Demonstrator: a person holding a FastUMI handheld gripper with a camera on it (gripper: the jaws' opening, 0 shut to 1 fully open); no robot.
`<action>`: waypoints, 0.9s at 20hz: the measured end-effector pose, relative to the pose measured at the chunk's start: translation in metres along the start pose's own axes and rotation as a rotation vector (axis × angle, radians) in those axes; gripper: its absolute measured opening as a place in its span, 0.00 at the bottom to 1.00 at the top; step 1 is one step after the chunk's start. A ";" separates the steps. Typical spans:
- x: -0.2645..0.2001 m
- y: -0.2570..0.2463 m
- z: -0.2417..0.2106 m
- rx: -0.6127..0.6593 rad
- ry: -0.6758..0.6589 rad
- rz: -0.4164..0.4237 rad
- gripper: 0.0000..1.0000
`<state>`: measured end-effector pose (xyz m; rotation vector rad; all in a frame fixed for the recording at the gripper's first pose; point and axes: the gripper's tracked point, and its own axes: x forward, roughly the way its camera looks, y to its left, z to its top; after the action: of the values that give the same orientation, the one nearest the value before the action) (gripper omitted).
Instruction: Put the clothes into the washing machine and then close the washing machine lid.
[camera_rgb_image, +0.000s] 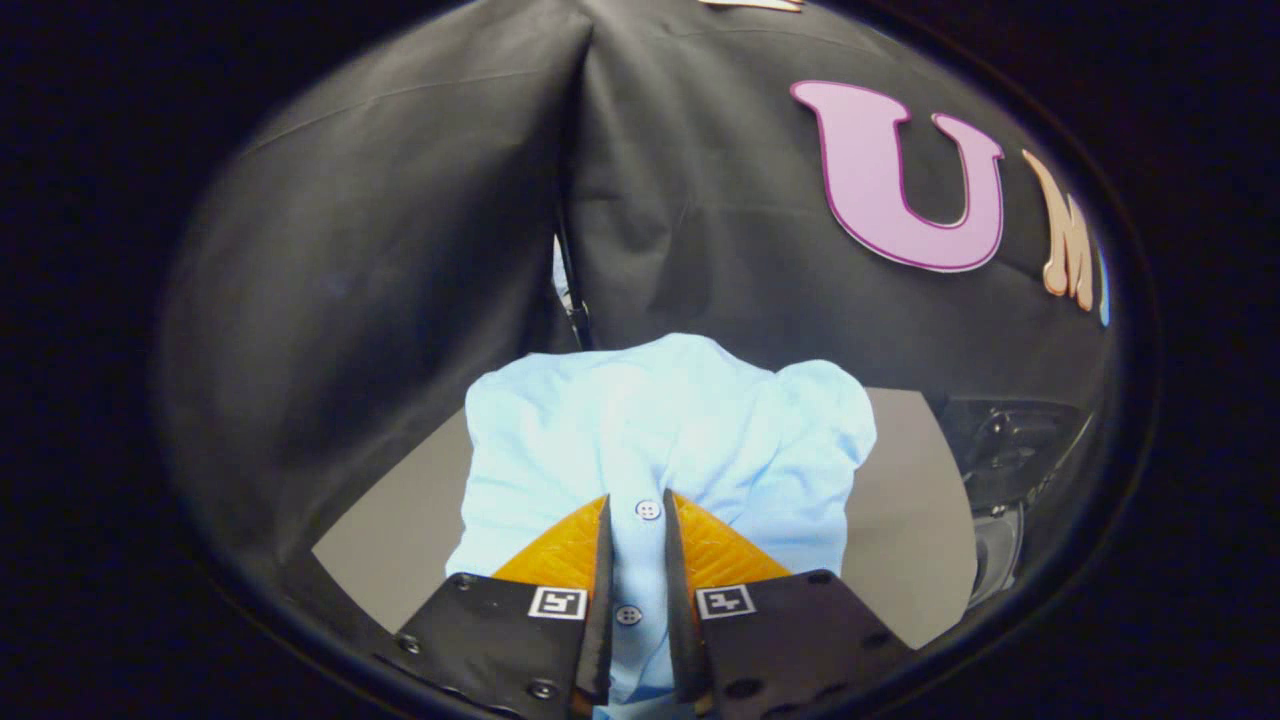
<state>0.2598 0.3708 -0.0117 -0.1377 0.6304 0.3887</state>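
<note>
My claw (637, 520) is clenched on the light blue shirt (660, 440), both fingers pinching its buttoned strip between them. The rest of the shirt lies rumpled just ahead on the grey tabletop (900, 520), with the washing machine (1010, 470) off to its right.

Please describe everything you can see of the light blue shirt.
The light blue shirt looks like soft woven cloth, crumpled into a loose heap on the grey table. A strip with two small buttons runs between the fingers of the gripper, which stand narrowly apart around a fold of it; whether both press on it is unclear. Behind it hangs the black cloth wall.
</note>
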 end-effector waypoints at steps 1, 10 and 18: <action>-0.004 -0.002 0.001 -0.017 0.001 0.008 0.25; -0.095 -0.048 0.020 -0.033 -0.186 0.007 0.04; -0.161 -0.161 0.016 0.040 -0.239 -0.094 0.03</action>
<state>0.2130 0.1766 0.0985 -0.0806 0.3946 0.2958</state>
